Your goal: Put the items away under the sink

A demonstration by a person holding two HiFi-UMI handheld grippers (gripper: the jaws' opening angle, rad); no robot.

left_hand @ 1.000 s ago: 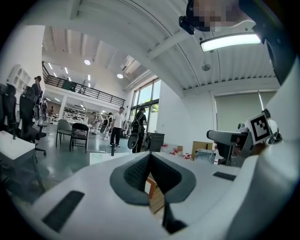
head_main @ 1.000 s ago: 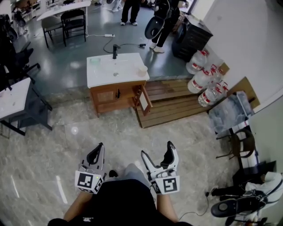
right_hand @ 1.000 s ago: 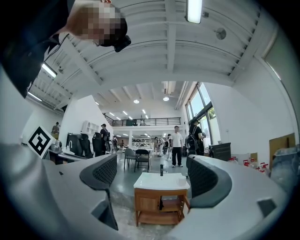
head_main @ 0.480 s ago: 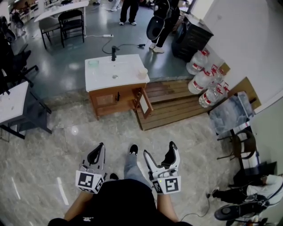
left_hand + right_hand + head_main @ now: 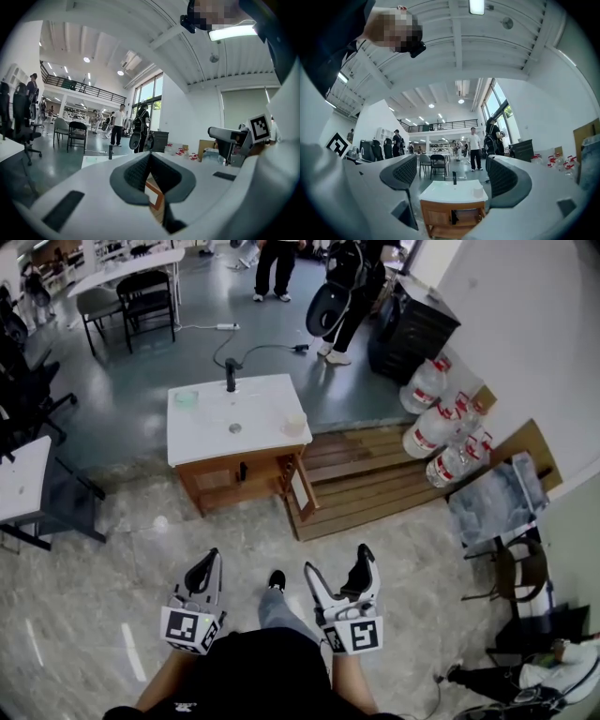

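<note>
Grey ribbed pads (image 5: 405, 172) of the right gripper (image 5: 337, 563) stand wide apart with nothing held between them. Through the gap shows the sink (image 5: 450, 190), well ahead. The left gripper (image 5: 208, 559) is clenched, its pad tips meeting, and it holds nothing that I can see.

Both grippers are held low and close to the body, side by side at about waist level. Their jaws point forward over the pale marble floor (image 5: 112, 577), and the forearms are tucked in.

The white-topped sink (image 5: 211, 427) sits on a wooden cabinet (image 5: 225, 474) whose right door (image 5: 302, 486) hangs ajar. On the top, near the right edge, rests a pale cup (image 5: 295, 423), and a small green dish (image 5: 186, 399) lies at the left, beside the dark tap (image 5: 231, 374). A wooden platform (image 5: 375, 465) and a cluster of water bottles (image 5: 441, 418) lie to the right.

I judge this to be the approach: nothing is picked up yet, and the items are far out of reach. The next move calls for closing the distance, then bringing the open right gripper to the cup.
</note>
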